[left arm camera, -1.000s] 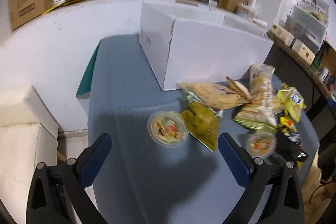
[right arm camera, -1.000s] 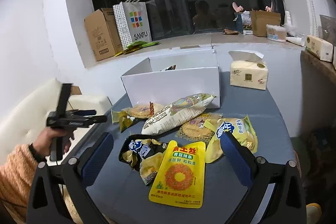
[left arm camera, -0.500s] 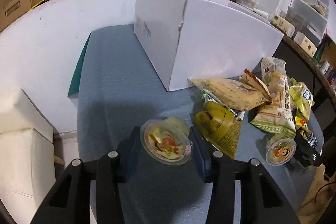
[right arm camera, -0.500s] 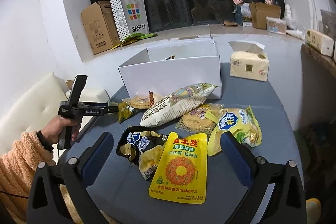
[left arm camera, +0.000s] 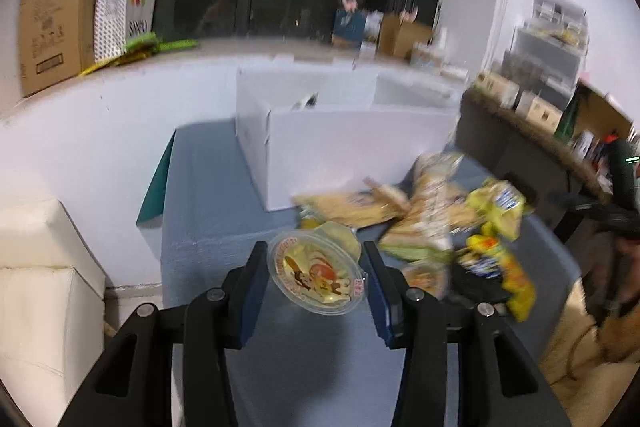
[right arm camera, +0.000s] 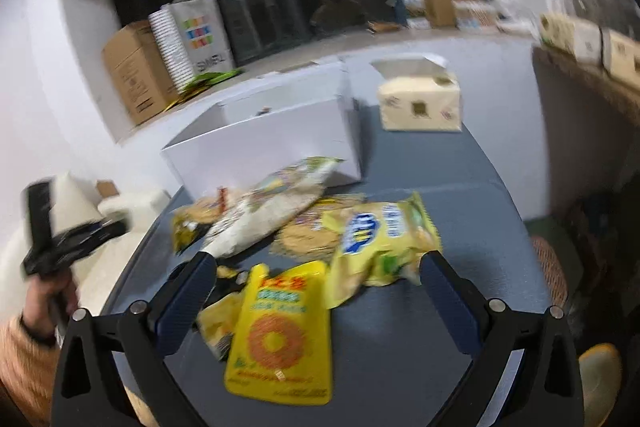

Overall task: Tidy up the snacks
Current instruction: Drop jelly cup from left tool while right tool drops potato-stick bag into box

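Observation:
My left gripper (left arm camera: 314, 273) is shut on a clear round jelly cup (left arm camera: 316, 277) with a cartoon lid and holds it above the blue-grey table (left arm camera: 208, 195). An open white box (left arm camera: 344, 143) stands beyond it; it also shows in the right wrist view (right arm camera: 272, 143). My right gripper (right arm camera: 316, 279) is open and empty over a pile of snack bags: a yellow pouch with an orange ring (right arm camera: 280, 335), a yellow-green bag (right arm camera: 384, 239) and a long pale bag (right arm camera: 268, 211). A second cup (left arm camera: 426, 277) lies by the pile.
A tissue box (right arm camera: 420, 103) sits at the table's far right. A white sofa (left arm camera: 44, 267) stands left of the table. Cardboard boxes (right arm camera: 136, 83) and a paper bag (right arm camera: 196, 35) line the window ledge. A shelf with boxes (left arm camera: 532, 107) runs along the right.
My left gripper closed on the jelly cup and lifted it off the table. My right gripper moved lower and nearer to the snack pile, still open.

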Demonstrator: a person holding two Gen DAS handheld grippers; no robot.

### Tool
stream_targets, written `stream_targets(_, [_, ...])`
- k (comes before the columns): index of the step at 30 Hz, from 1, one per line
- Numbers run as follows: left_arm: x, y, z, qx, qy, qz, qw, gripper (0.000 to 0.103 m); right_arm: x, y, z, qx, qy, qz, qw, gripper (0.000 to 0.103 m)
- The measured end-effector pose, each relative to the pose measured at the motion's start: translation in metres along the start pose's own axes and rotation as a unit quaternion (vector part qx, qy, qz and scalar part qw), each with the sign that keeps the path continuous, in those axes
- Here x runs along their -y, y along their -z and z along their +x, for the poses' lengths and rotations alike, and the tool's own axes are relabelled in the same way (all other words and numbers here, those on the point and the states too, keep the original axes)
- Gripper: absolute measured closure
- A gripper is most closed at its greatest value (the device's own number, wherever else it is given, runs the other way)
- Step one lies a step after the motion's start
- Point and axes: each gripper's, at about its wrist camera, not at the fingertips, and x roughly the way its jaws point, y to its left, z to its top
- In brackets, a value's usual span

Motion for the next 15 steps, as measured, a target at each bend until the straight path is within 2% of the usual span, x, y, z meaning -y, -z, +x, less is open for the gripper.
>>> stream_targets(3, [0.016, 0.002, -0.021, 0.023, 0.018, -0.005, 0.9996, 0.053, 0.015, -0.007, 0.021, -0.021, 0.024, 0.001, 1.000, 0.000])
stream_targets(7, [0.035, 0.002, -0.032, 0.028, 0.020, 0.001, 0.9994, 0.053, 0.020, -0.013, 0.050, -0.050, 0.041, -0.027, 0.998, 0.000])
stream_targets(12, [0.043, 0.001, -0.032, 0.025, 0.026, 0.000, 0.9994, 0.053, 0.027, -0.017, 0.074, -0.073, 0.031, -0.021, 0.997, 0.001])
stream_targets(13, [0.043, 0.003, -0.031, 0.023, 0.028, -0.001, 0.9994, 0.053, 0.029, -0.016, 0.080, -0.085, 0.029, -0.022, 0.996, 0.005])
stream_targets(14, [0.041, 0.003, -0.031, 0.022, 0.029, -0.003, 0.9993, 0.053, 0.030, -0.015, 0.087, -0.099, 0.029, -0.024, 0.994, 0.025])
stream_targets(15, [0.041, 0.002, -0.029, 0.020, 0.030, -0.004, 0.9993, 0.053, 0.031, -0.015, 0.088, -0.099, 0.022, -0.021, 0.995, 0.031])
